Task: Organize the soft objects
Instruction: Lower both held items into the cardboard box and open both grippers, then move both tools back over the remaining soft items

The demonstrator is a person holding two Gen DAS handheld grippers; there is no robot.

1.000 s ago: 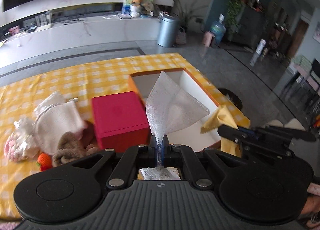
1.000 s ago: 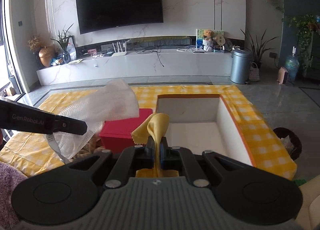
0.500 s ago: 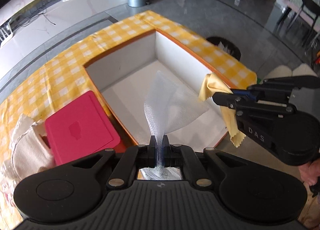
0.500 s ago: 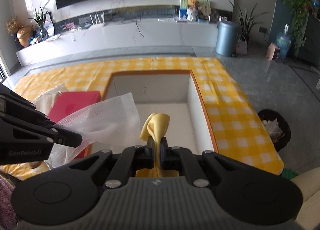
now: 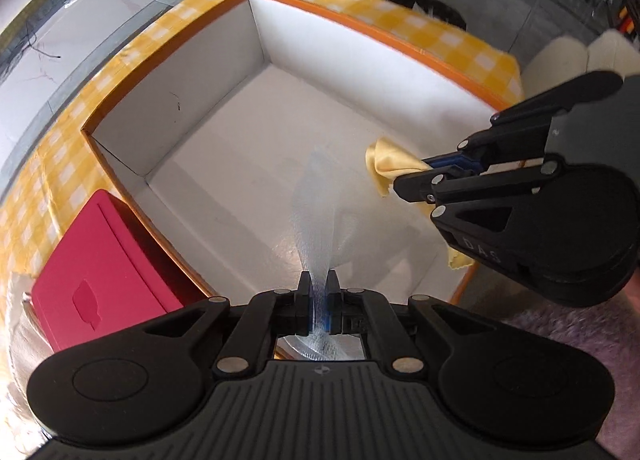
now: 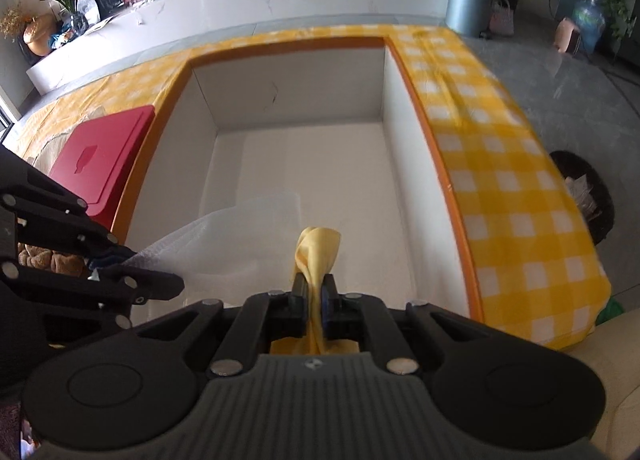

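Observation:
My left gripper (image 5: 319, 283) is shut on a white mesh cloth (image 5: 316, 216) and holds it over the near part of a large open box with white inside walls (image 5: 192, 88) and an orange rim. My right gripper (image 6: 315, 287) is shut on a yellow cloth (image 6: 317, 248) and holds it over the same box (image 6: 296, 92), to the right of the left one. In the left wrist view the right gripper (image 5: 416, 176) and yellow cloth (image 5: 390, 158) show at the right. In the right wrist view the left gripper (image 6: 96, 270) and mesh cloth (image 6: 232, 244) show at the left.
A red lidded box (image 5: 96, 280) stands left of the big box on the yellow checked tablecloth (image 6: 508, 164). A brown plush item (image 6: 44, 258) lies behind the left gripper. A dark bin (image 6: 588, 196) stands on the floor to the right.
Both grippers have moved forward and tilted down over the open box, each still holding its cloth. The cloths now hang inside the box's opening.

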